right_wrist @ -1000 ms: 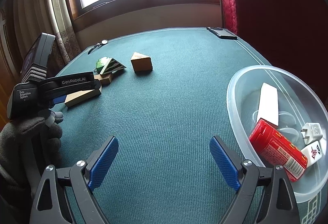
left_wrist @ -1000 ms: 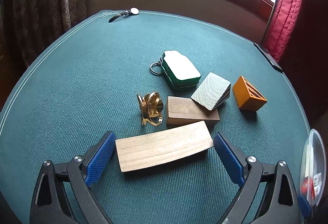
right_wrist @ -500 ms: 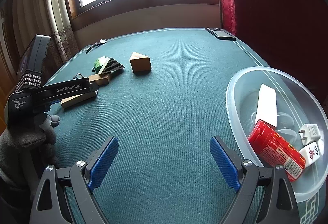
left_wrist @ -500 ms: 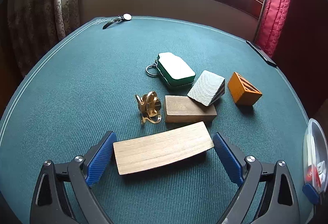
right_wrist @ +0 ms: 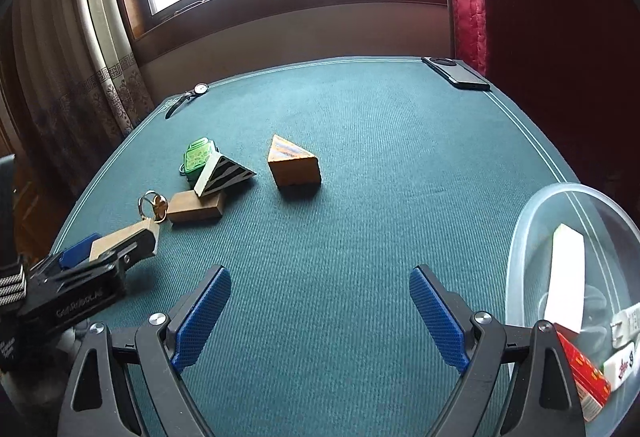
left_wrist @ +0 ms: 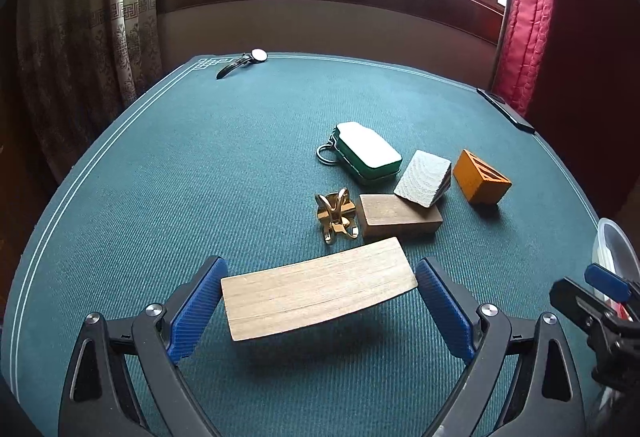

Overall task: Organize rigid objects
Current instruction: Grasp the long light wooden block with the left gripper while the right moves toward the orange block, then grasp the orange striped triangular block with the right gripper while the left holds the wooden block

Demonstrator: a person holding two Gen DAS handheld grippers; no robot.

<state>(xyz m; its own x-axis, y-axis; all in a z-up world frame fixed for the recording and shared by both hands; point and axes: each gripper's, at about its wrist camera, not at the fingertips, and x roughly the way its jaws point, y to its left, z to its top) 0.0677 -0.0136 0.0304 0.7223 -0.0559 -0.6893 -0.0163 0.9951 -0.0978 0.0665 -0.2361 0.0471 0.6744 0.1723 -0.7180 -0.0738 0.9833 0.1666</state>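
Four-odd items (right_wrist: 566, 281) fill clear bowl (right_wrist: 520, 233).

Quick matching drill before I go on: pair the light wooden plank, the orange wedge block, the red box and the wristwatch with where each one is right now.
Things:
1. light wooden plank
2. orange wedge block
3. red box
4. wristwatch

Places:
A. inside the clear bowl
B. at the far edge of the table, near the window
C. between the fingers of the left claw, lifted off the cloth
D. alone on the green cloth, right of the clustered pieces

Pairs: 1-C, 2-D, 3-A, 4-B
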